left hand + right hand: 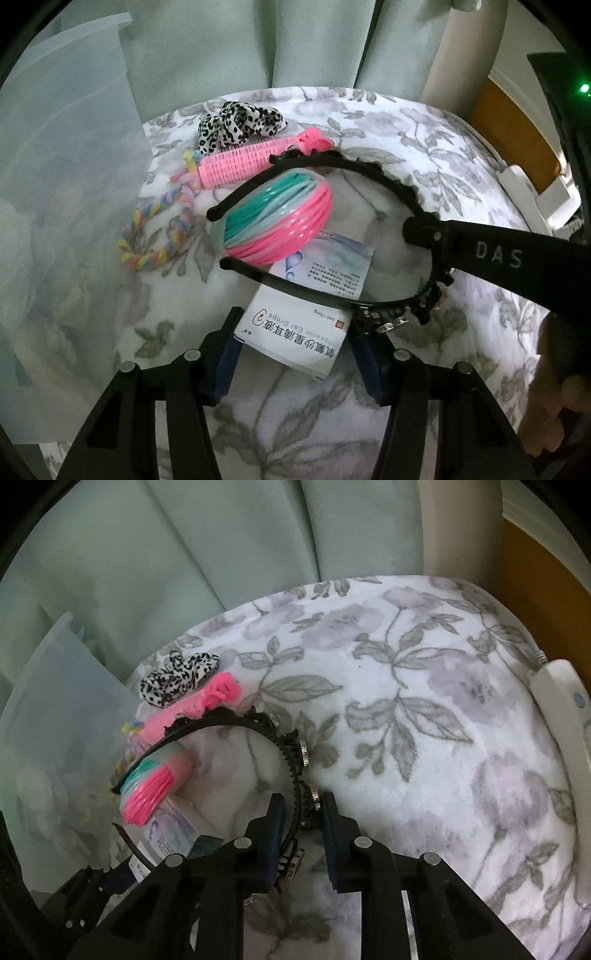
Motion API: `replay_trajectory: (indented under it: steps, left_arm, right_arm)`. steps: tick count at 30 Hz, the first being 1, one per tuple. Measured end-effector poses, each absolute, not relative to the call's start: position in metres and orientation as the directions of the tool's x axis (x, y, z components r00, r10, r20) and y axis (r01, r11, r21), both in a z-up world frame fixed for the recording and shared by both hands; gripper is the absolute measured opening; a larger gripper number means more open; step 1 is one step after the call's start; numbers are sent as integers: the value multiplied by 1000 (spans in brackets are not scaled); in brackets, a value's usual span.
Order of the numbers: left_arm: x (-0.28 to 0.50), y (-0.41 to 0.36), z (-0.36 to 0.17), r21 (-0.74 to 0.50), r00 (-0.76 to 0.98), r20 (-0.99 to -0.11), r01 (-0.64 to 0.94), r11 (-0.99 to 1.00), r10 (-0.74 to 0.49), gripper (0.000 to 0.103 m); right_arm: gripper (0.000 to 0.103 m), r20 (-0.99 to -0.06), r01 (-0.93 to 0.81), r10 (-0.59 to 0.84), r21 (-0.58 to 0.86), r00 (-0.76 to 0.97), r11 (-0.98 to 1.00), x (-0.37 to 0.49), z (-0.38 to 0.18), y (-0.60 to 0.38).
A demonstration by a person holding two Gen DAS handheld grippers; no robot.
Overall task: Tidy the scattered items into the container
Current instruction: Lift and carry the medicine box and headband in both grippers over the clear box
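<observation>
On a floral blanket [406, 140] lies a white ear-drops box [295, 325], and the blue pads of my left gripper [293, 321] are shut on its two sides. A black headband [354, 164] with rhinestones curves over the box. My right gripper [301, 801] is shut on the headband [258, 724] at its jewelled bend and reaches in from the right in the left wrist view [421, 230]. Inside the headband's arc sits a pink and teal bundle of hair ties [277, 218]. The translucent container [66, 155] stands at the left.
Behind the bundle lie a pink hair roller [236, 166], a leopard-print scrunchie [236, 123] and a pastel twisted hair tie [159, 229]. A green curtain [221, 546] hangs behind. A white device [561, 701] rests at the blanket's right edge. A hand [554, 398] shows lower right.
</observation>
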State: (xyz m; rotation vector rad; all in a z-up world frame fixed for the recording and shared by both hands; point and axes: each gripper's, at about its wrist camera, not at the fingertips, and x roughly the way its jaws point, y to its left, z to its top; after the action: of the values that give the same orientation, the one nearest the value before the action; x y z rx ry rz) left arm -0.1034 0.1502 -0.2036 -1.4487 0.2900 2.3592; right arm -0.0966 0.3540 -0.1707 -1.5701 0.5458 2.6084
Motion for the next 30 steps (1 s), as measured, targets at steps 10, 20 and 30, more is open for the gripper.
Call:
replay_trajectory:
  steps: [10, 20, 30]
  left_arm:
    - [-64, 146, -198, 5, -385, -904, -446, -895, 186, 56]
    - [-33, 133, -177, 14, -405, -894, -457, -889, 194, 51]
    - [-14, 126, -155, 24, -440, -874, -461, -887, 205, 49]
  right_arm:
    - [21, -846, -306, -155, 347, -510, -886, -45, -154, 371]
    - [18, -815, -352, -134, 384, -564, -854, -2, -124, 387]
    - [18, -768, -382, -139, 457, -625, -803, 34, -102, 406]
